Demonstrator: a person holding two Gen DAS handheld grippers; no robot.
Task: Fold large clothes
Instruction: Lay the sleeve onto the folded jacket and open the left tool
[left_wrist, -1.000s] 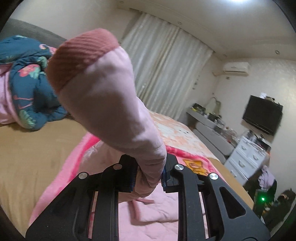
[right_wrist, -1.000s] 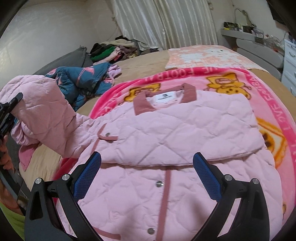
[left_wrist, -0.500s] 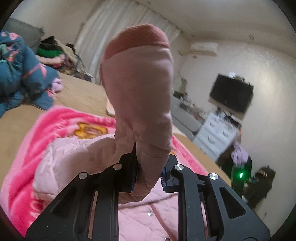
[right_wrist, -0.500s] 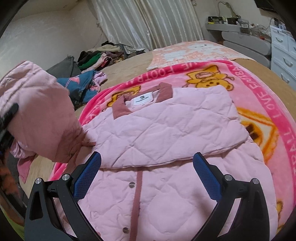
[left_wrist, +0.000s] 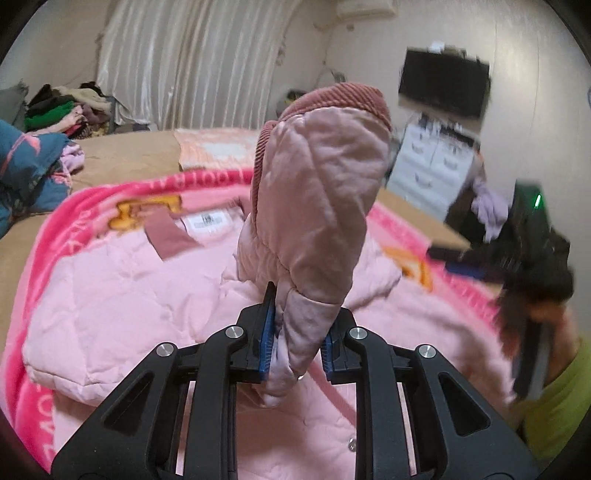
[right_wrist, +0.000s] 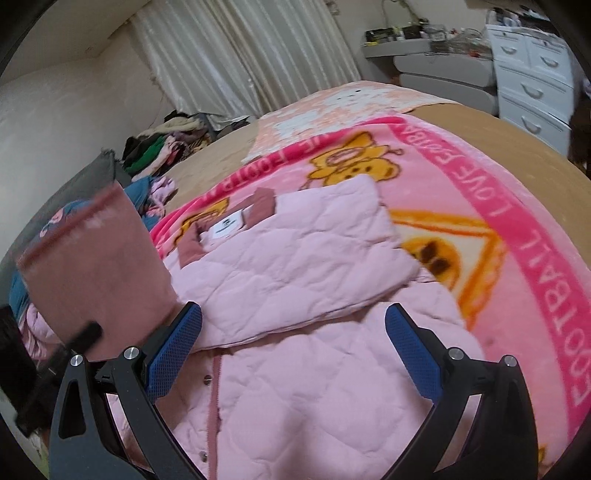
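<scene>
Jaws of the left gripper (left_wrist: 295, 349) were clamped on the pink quilted sleeve (left_wrist: 314, 206), just below its ribbed cuff (left_wrist: 343, 98), which stood upright in front of the lens. A second earlier that sleeve had been held out beside the bed; by this moment it had been carried in over the jacket (left_wrist: 122, 295), so the second sleeve fold looked close, with only the lay-down and release remaining. The right gripper (right_wrist: 293, 349) hovered spread wide and empty over the jacket's snap placket (right_wrist: 212, 398).

Only the right wrist view showed the other sleeve (right_wrist: 295, 266) already folded flat across the chest below the collar (right_wrist: 258, 210). Only the left wrist view showed the grip itself. Beyond, the jacket lay on a bright pink cartoon blanket (right_wrist: 535, 236) spread over the bed (right_wrist: 207, 173), with a heap of clothes (right_wrist: 162, 147) by the curtain (right_wrist: 240, 55).
</scene>
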